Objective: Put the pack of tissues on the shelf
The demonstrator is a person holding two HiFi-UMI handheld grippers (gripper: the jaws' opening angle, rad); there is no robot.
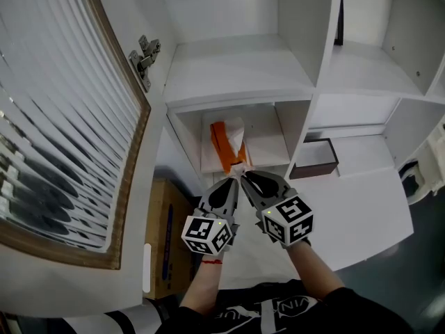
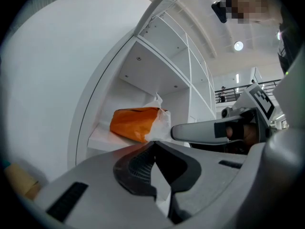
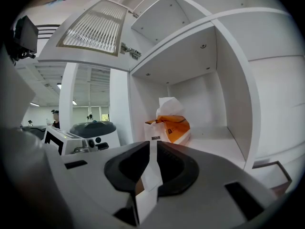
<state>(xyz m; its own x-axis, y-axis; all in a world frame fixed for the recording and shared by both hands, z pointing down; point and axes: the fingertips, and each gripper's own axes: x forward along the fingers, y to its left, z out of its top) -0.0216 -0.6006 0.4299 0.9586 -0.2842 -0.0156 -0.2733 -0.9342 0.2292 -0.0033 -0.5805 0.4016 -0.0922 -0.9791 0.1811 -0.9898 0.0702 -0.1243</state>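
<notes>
The orange pack of tissues lies in the shelf compartment at twelve o'clock from both claws, so the placing looks done; the left claw and right claw are pinched narrow and empty, with only withdrawal left.

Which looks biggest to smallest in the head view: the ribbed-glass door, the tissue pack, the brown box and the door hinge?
1. ribbed-glass door, by far the largest.
2 and 3. brown box and tissue pack: they look about alike, too close to rank.
4. door hinge, the smallest.
</notes>
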